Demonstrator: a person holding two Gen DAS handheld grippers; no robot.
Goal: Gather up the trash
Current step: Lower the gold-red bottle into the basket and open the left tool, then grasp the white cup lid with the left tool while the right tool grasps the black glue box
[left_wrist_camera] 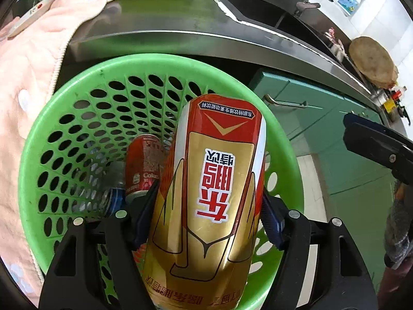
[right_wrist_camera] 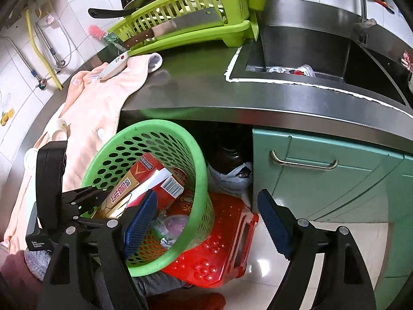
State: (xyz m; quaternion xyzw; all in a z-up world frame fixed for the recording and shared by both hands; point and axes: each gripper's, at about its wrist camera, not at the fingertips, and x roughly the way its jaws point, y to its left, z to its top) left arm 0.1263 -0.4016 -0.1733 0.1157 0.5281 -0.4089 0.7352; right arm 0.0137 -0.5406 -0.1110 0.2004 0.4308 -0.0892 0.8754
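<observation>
The left tongs (left_wrist_camera: 206, 222) are clamped on a gold-and-red drink carton (left_wrist_camera: 209, 193), their blue pads pressed against its two sides. In the left wrist view the carton fills the centre of the frame and points into the mouth of the green perforated basket (left_wrist_camera: 64, 118). This view alone looks down into the basket: a red Coke can (left_wrist_camera: 143, 165) lies at centre left, touching a clear plastic bottle (left_wrist_camera: 113, 180) just to its left.

The right wrist view takes in the scene from further back — the same carton (right_wrist_camera: 136, 186) shows tilted in the basket's (right_wrist_camera: 204, 180) opening at centre left, held by the black left tongs (right_wrist_camera: 103, 196), with a barcode on a side the other view hides. The can and bottle are not clear here. The basket is tipped and rests on a red plastic stool (right_wrist_camera: 219, 253) on the floor, which only this view shows.

The right tongs (right_wrist_camera: 206, 227) stand wide open at the lower centre, gripping nothing, one pad in front of the basket and the other beside the stool.

Above, the steel tabletop (right_wrist_camera: 193, 87) carries a pink towel (right_wrist_camera: 103, 98) draped over its edge at left, a lime dish rack (right_wrist_camera: 206, 15) with a cleaver at the top, and a sink (right_wrist_camera: 309, 51) at upper right — green cabinet doors (right_wrist_camera: 335, 175) sit below it.
</observation>
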